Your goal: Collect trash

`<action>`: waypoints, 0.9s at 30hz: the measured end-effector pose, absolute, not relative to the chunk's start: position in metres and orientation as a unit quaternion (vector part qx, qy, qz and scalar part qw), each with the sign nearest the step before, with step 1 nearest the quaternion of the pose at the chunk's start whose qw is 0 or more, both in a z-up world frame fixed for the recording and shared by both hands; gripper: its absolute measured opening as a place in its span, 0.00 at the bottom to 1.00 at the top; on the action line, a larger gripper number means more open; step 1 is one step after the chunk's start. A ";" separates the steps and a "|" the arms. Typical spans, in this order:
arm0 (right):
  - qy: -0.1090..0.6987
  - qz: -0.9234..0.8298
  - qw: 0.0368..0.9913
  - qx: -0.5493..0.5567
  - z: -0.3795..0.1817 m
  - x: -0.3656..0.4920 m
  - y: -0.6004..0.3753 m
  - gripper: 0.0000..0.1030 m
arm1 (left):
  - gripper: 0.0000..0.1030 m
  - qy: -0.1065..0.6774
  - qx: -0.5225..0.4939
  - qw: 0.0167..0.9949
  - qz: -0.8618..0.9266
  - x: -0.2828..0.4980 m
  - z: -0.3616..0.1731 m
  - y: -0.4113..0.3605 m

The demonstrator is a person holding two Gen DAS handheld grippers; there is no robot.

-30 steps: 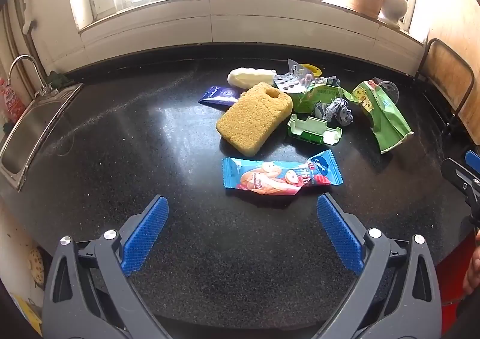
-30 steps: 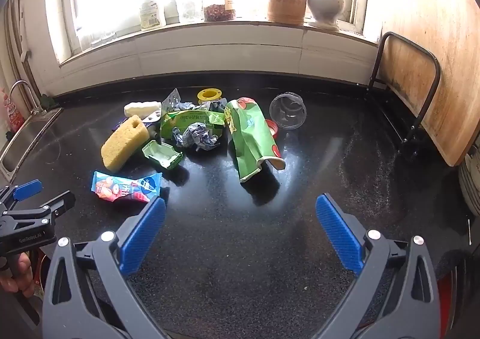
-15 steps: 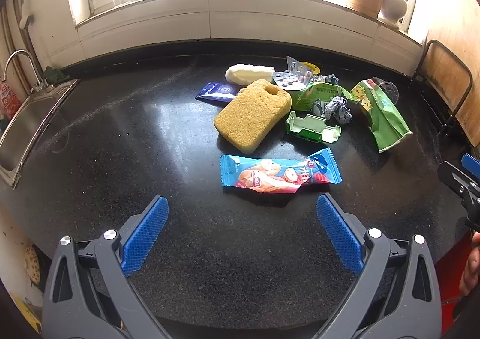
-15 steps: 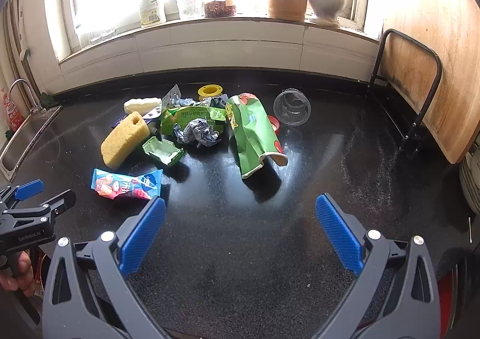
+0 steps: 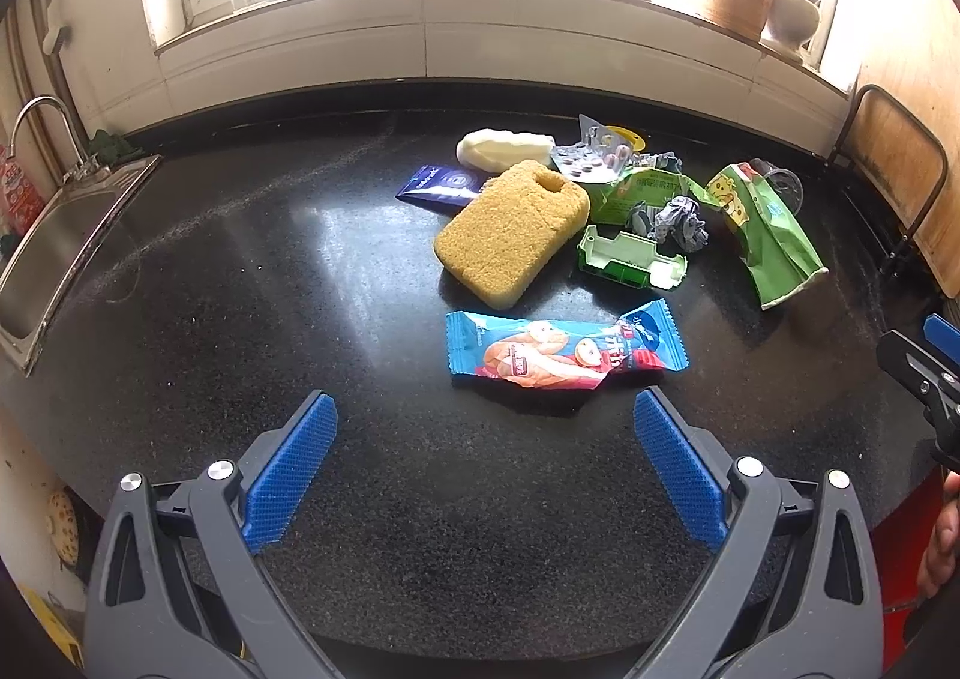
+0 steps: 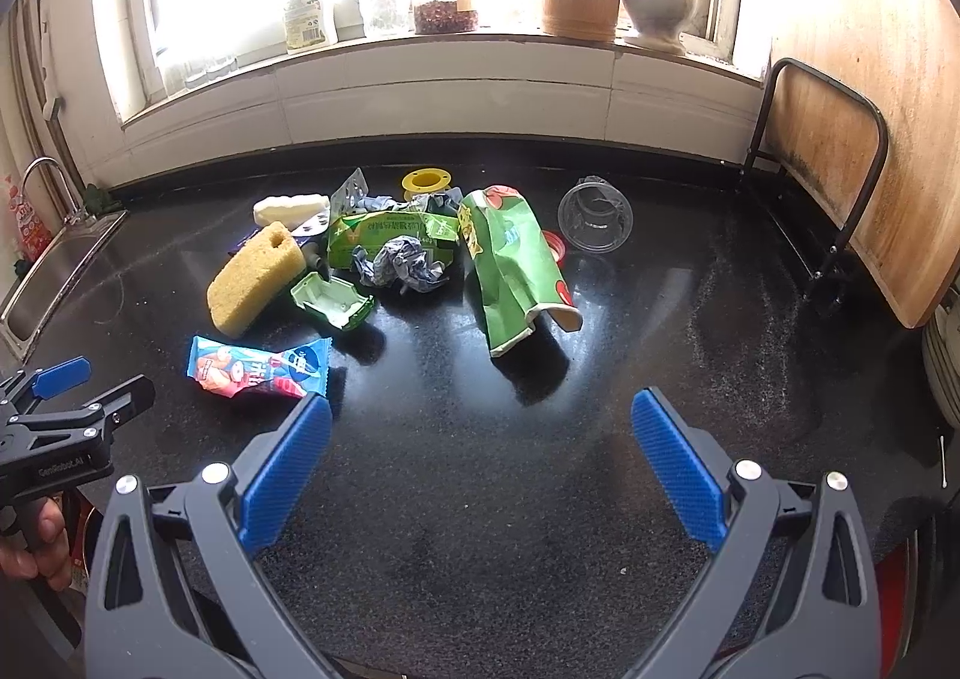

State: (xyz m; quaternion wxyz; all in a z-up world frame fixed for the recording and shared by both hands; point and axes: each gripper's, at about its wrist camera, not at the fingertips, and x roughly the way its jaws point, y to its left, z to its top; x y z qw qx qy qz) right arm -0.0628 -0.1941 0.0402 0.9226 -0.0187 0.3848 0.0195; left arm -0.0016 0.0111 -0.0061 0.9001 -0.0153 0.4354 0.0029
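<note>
Right now we hold both tools above the near edge of the counter [image 5: 240, 271], and neither carries anything: the left hand-held gripper [image 5: 483, 427] has its blue pads spread wide, and so does the right hand-held gripper [image 6: 480, 427]. The nearest piece of trash is the blue snack wrapper [image 5: 564, 349], lying flat on the counter just beyond the left tool's fingertips and a little to the right of its centre line. Its long axis runs left to right, across the line of our fingers, so as we judge it the pads would meet its crimped ends, not its long sides; a turn of the wrist would let us pinch it across the narrow way. From the right tool the same wrapper [image 6: 258, 367] sits far to the left, beyond its left pad, so the left hand is clearly the nearer one. Farther off lie the yellow sponge [image 5: 510, 232], the green plastic tray [image 5: 630, 259], the crumpled foil [image 5: 678, 217] and the green snack bag [image 5: 762, 223], which points toward the right tool and suits it better. We see no bin in either view.
</note>
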 end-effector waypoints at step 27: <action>0.385 0.022 0.923 -0.020 0.041 -0.064 -0.193 0.95 | 0.94 0.438 -0.015 0.899 -0.004 -0.002 -0.007 0.012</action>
